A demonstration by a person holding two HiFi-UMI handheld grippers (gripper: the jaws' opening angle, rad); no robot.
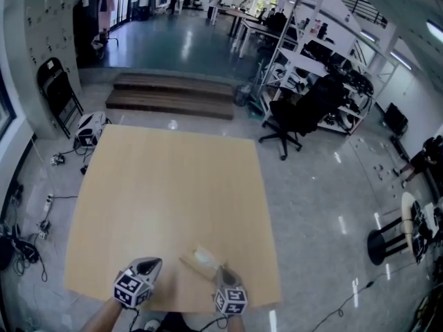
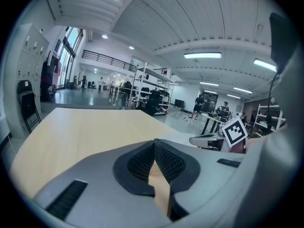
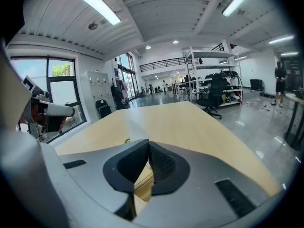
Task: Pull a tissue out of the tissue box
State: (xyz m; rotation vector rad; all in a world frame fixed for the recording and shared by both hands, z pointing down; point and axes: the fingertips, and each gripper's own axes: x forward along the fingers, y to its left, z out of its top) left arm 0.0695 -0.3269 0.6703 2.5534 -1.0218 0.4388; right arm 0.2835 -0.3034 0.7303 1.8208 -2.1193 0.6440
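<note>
Right claw (image 3: 146,145): jaws pressed together at the tips, and a pale tissue (image 3: 137,129) stands up right at the tips, so I read it as pinching the tissue's raised fold. The sheet is thin and semi-clear there, so the contact itself is a judgement. Pinching the fold makes sense, since that is the only loose part to pull on.

Tissue box (image 1: 196,263): flat on the counter (image 1: 166,185), just ahead of and under the right claw's tips, its tan top showing through the gap behind the pads. It sits between the two claws, much nearer the right one and apart from the left.

Left claw (image 1: 154,263): jaws pressed together on nothing, only bare counter seen behind its pads. It is held low beside the box and not touching it. Probably parked, or ready to steady the box if the box lifts with the pull.

Orientation: the box's long axis lies level on the counter, slanting from the left claw's side across to the right claw's tips. The opening faces up. The tissue points up out of the top, towards the right claw, so the pull should go up and away from the box top. Tissue not yet out.
</note>
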